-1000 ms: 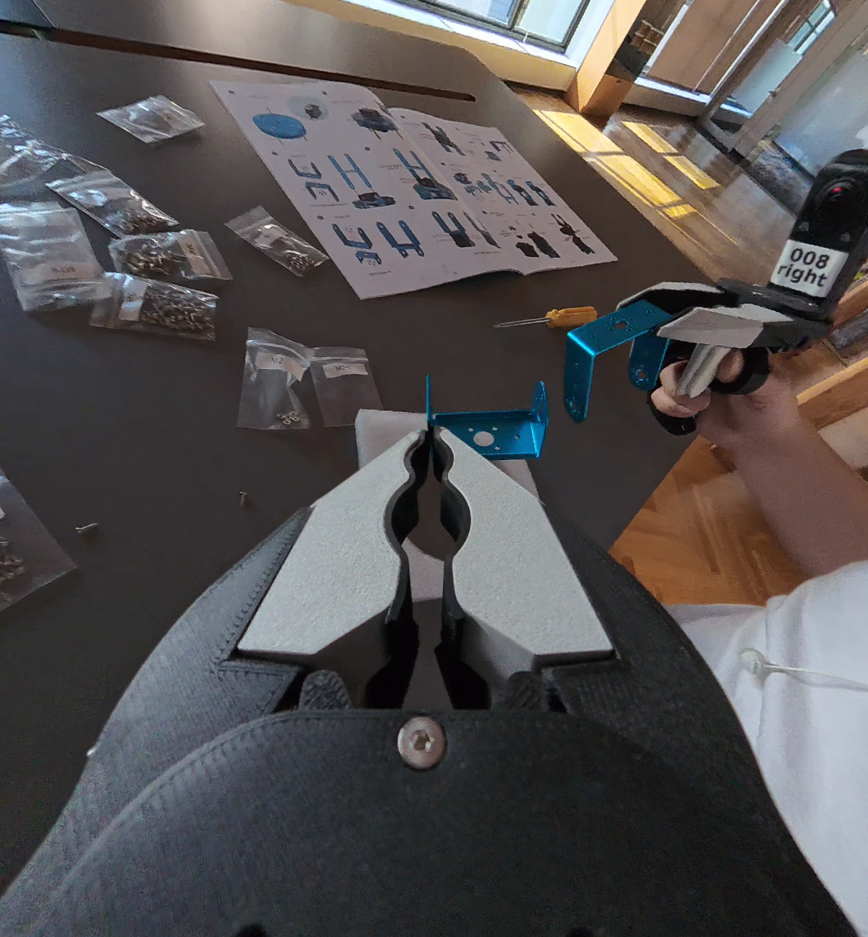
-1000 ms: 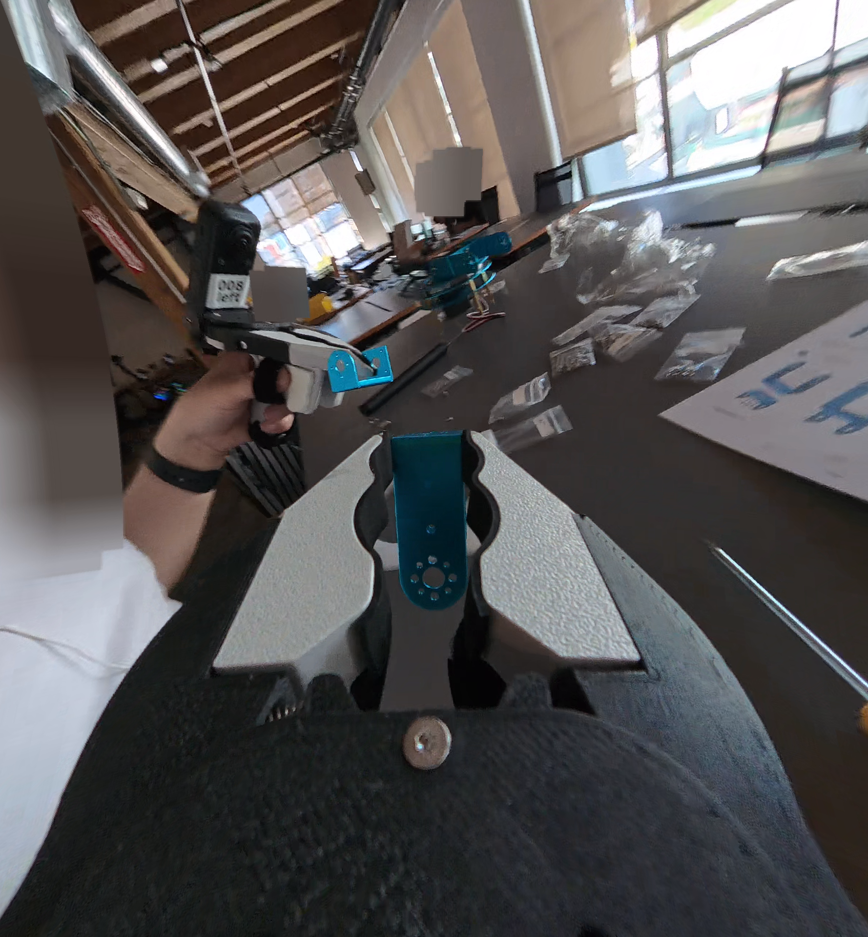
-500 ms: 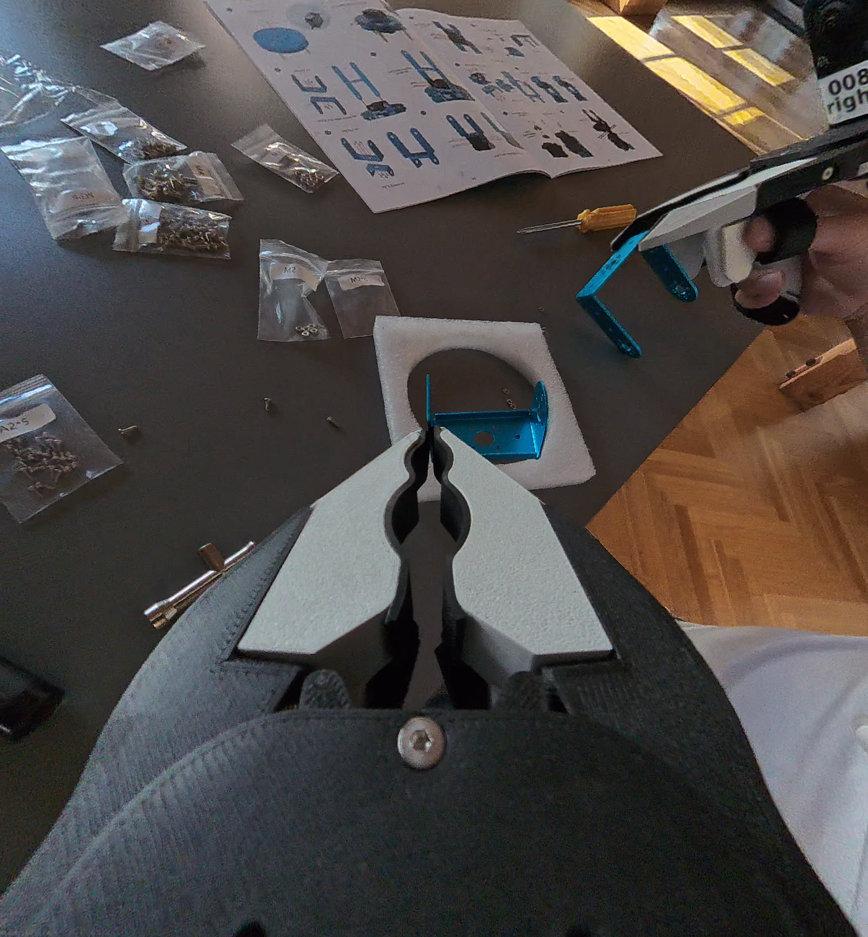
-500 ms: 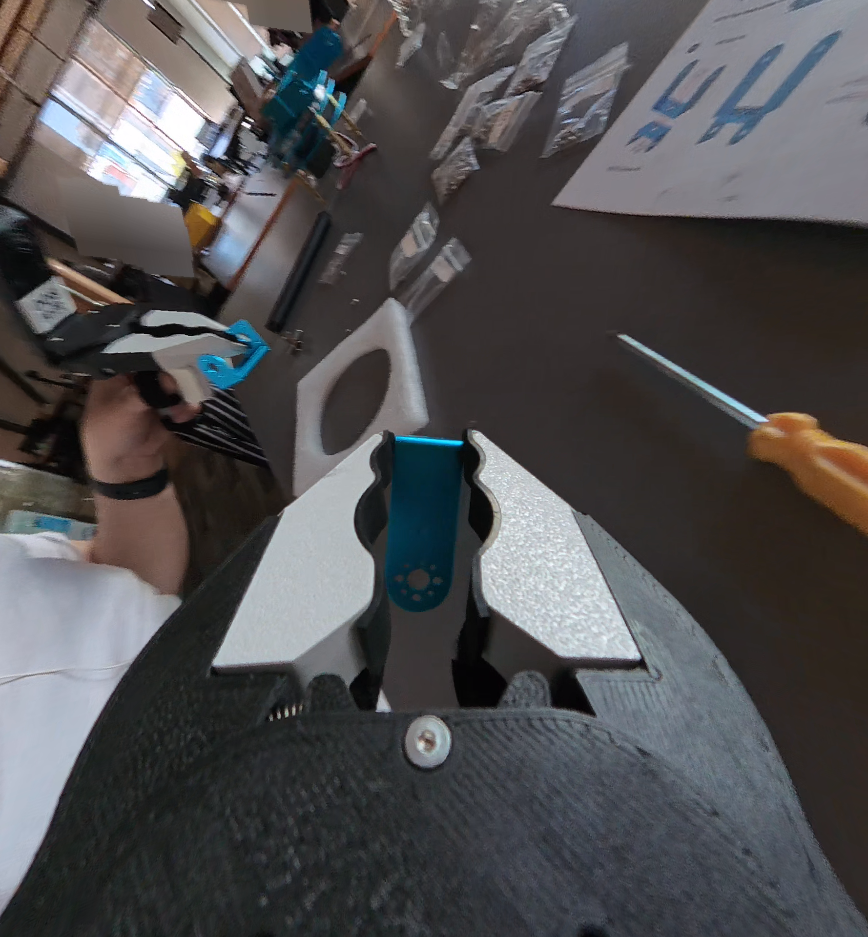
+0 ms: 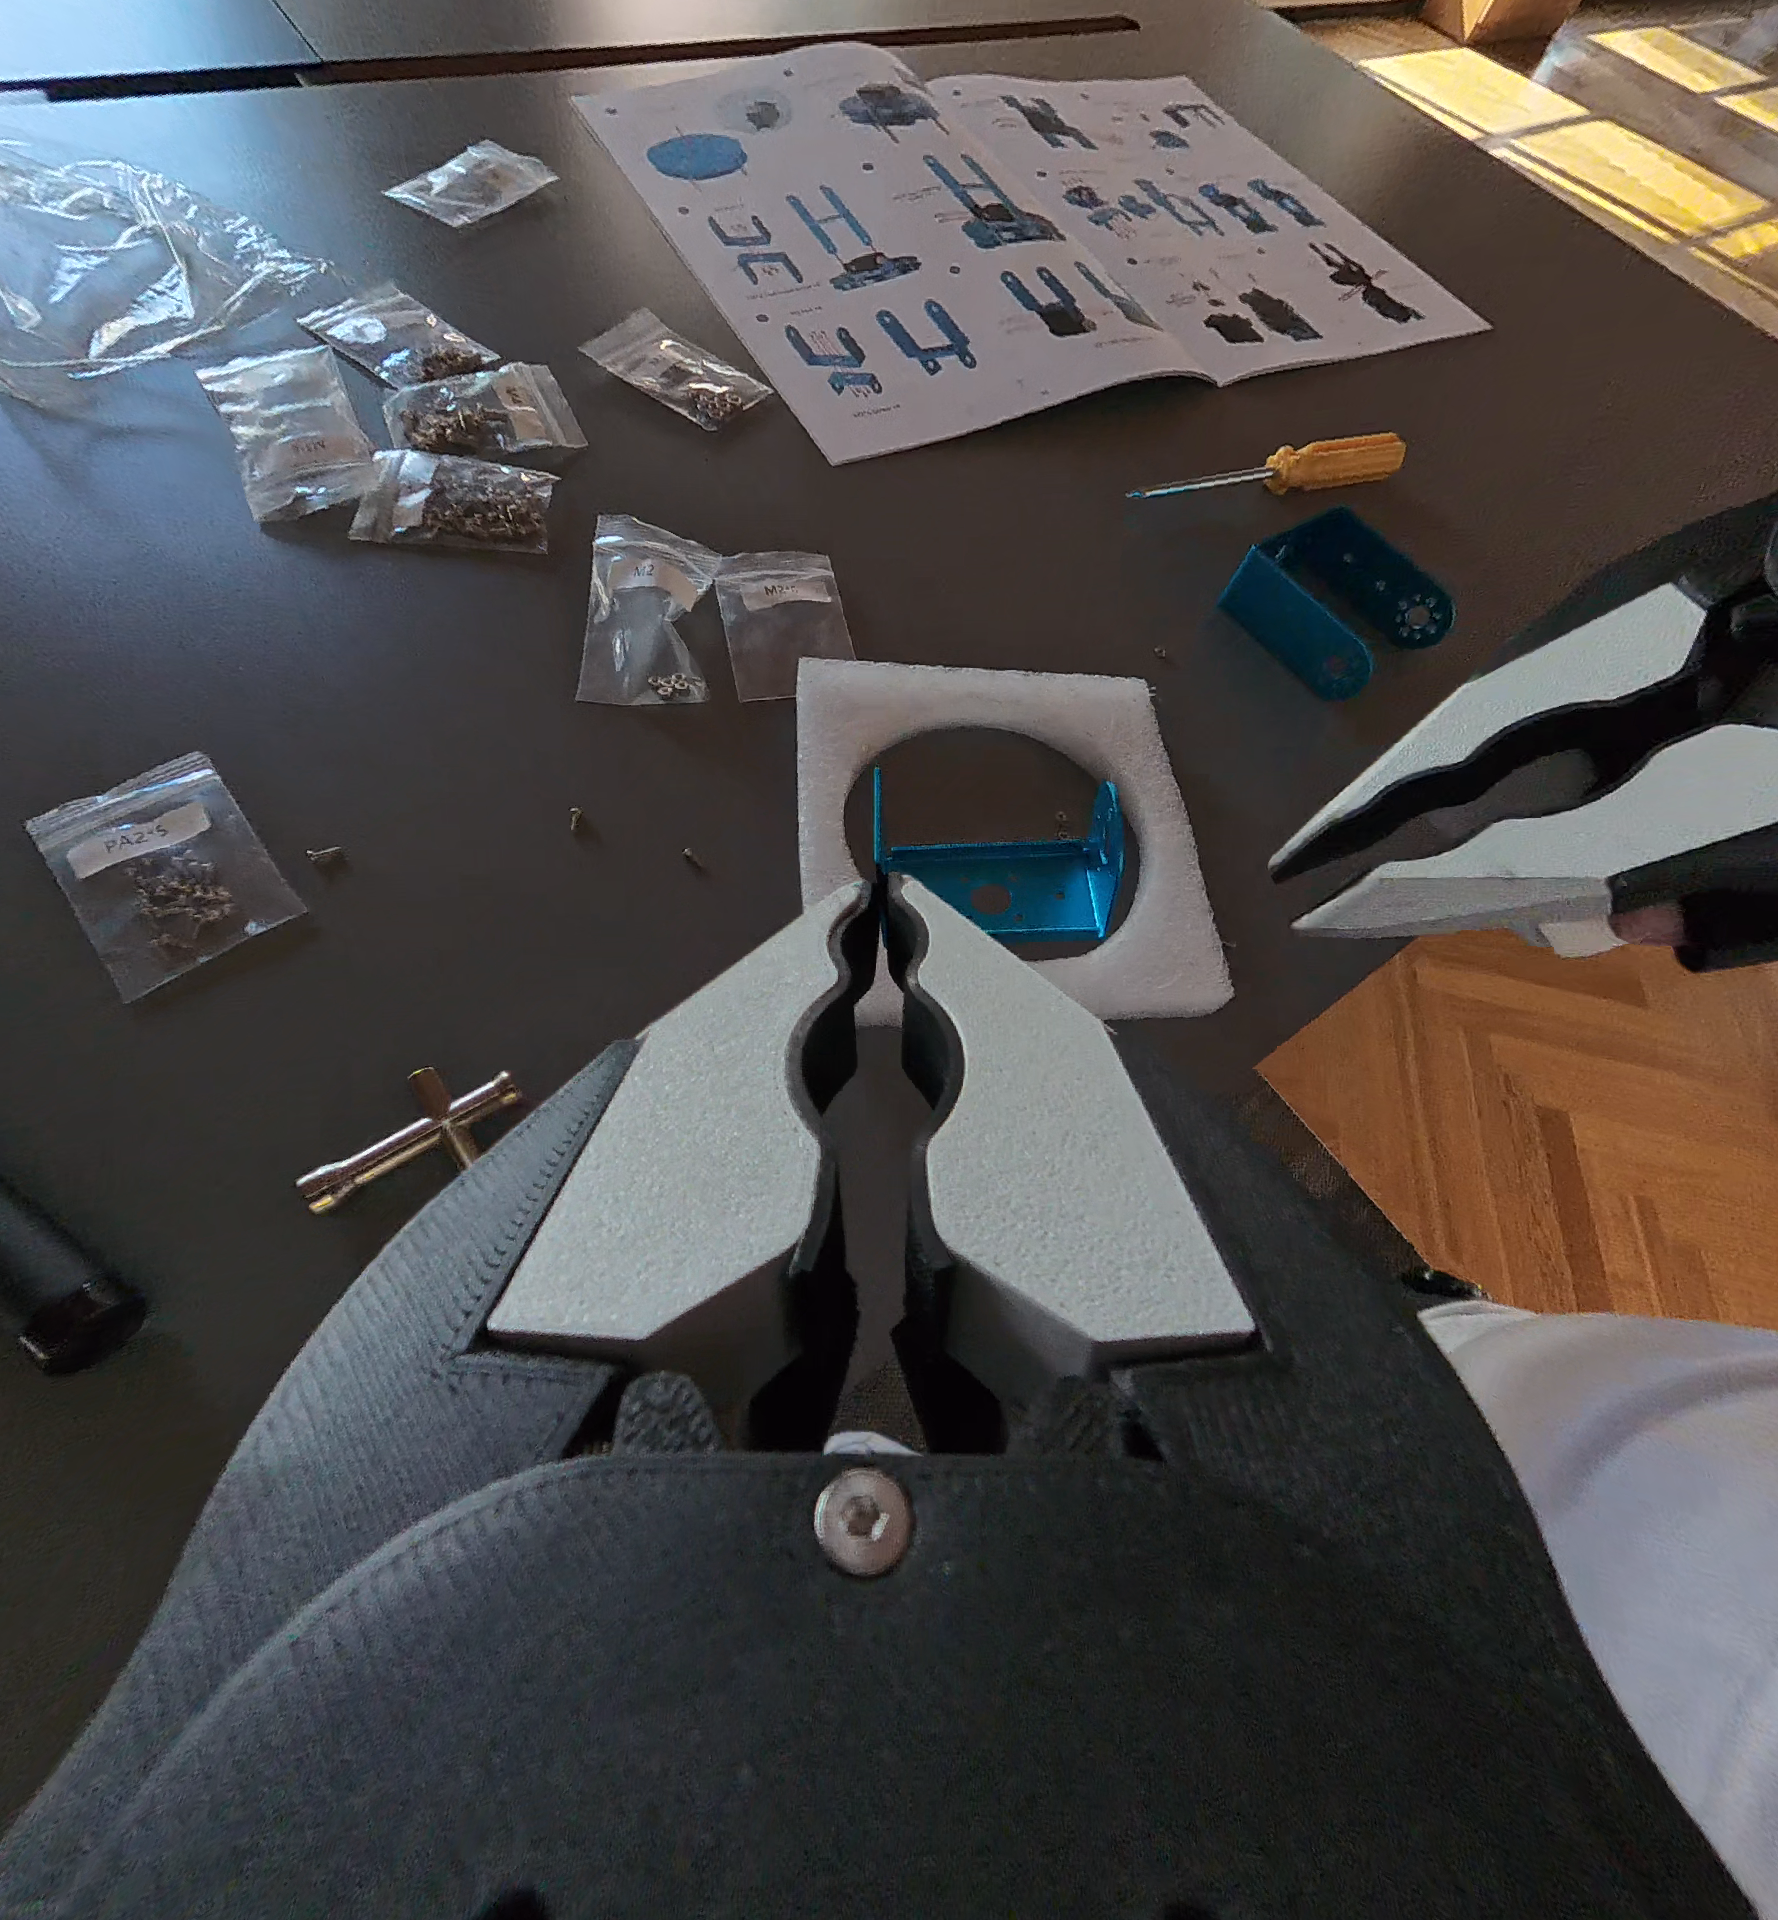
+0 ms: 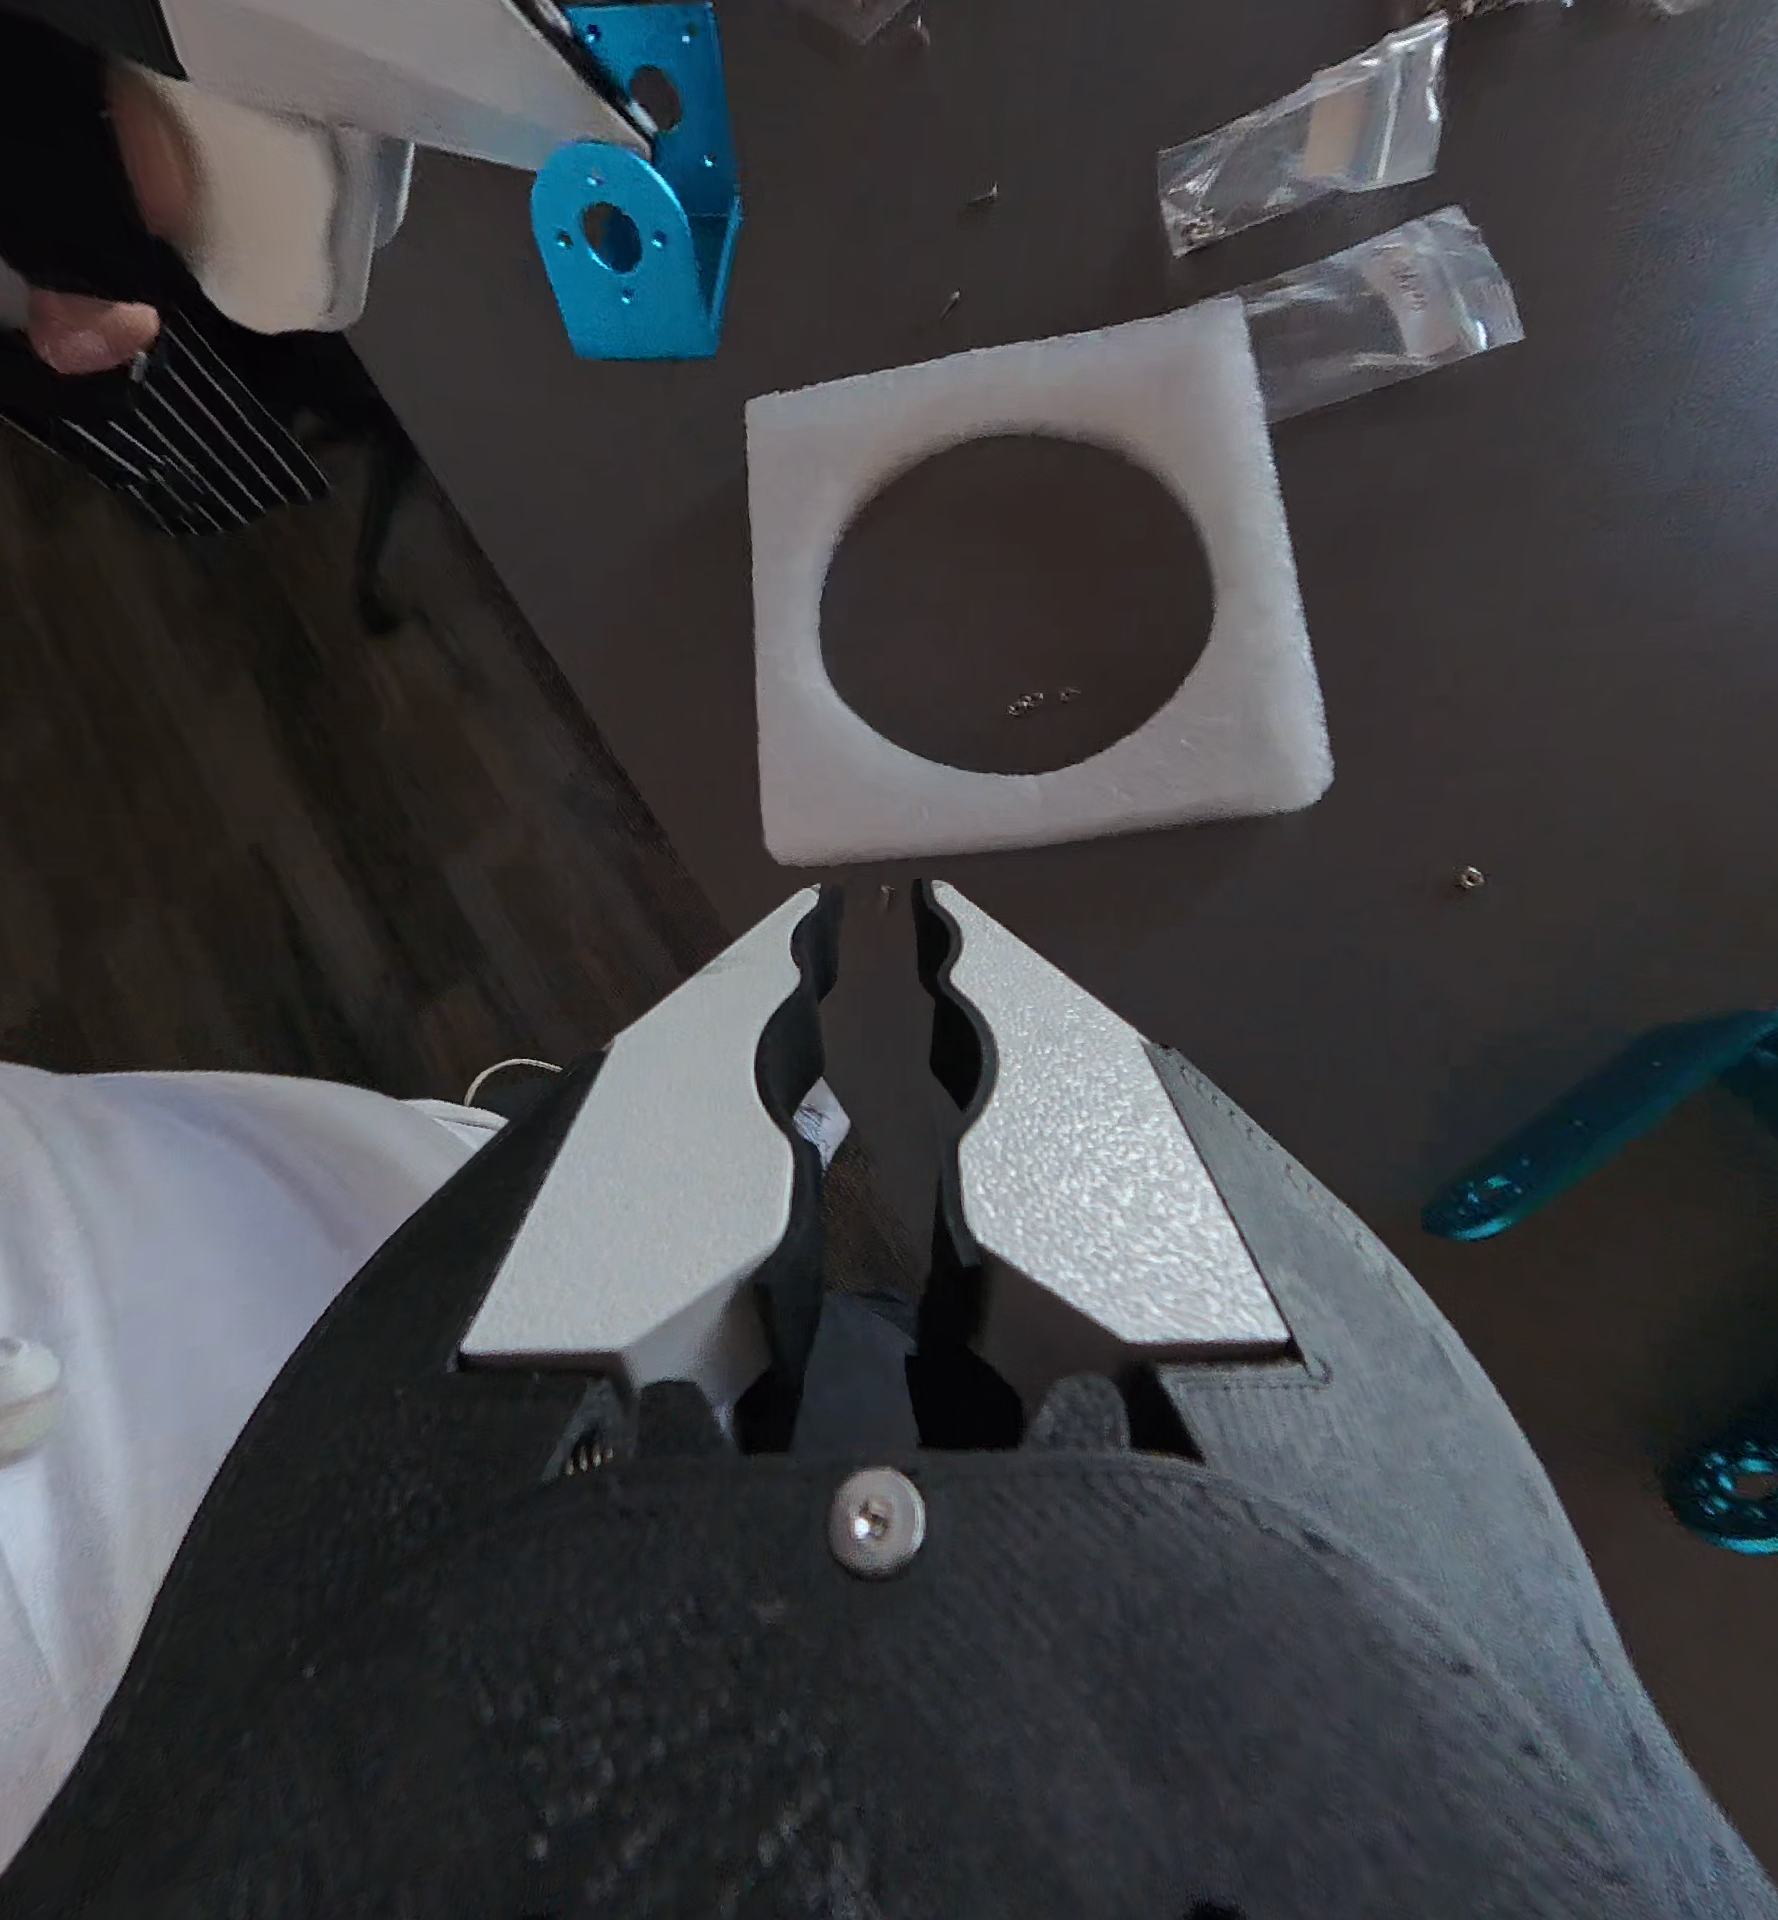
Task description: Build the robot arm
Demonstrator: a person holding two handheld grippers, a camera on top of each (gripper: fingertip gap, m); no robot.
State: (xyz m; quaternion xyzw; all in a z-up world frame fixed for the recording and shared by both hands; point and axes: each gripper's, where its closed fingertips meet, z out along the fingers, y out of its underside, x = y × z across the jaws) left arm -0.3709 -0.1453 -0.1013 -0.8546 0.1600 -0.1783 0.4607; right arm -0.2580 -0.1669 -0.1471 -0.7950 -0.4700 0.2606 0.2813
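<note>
Since half a second ago the long blue U-bracket (image 5: pixel 1326 623) has been let go by the right gripper (image 6: pixel 869 888) and is now lying on its side on the dark desk (image 5: pixel 189 644), just below the yellow-handled screwdriver (image 5: pixel 1300 470). In the right wrist view the same bracket (image 6: pixel 1695 1122) sits off to the right, well apart from those fingers (image 6: pixel 1103 1143), which are spread with nothing between them and hang just short of the near edge of the white foam square (image 6: pixel 1269 582).

Meanwhile the left gripper (image 5: pixel 883 888) is pinched onto the short blue servo bracket (image 5: pixel 1010 888). One upright flange is clamped right at the tips, so the rest of the part sticks out to the right, held above the round cutout of the foam. From the right wrist view it can be seen clear of the desk, off to the foam's upper left, with its mounting holes facing the camera.

Handling-wise, both brackets look like thin anodised sheet metal, so probably light, stiff and fairly slick. A flat flange seems the sensible place for a grip, away from the holes, since a grip at the edge like this one could let the part pivot.

Around all this, small bags of screws (image 5: pixel 459 499) and an open instruction booklet (image 5: pixel 1020 239) are spread about. A cross-shaped socket wrench (image 5: pixel 417 1132) is lying near the left gripper. A few loose nuts (image 6: pixel 1036 701) are sitting inside the foam cutout.
</note>
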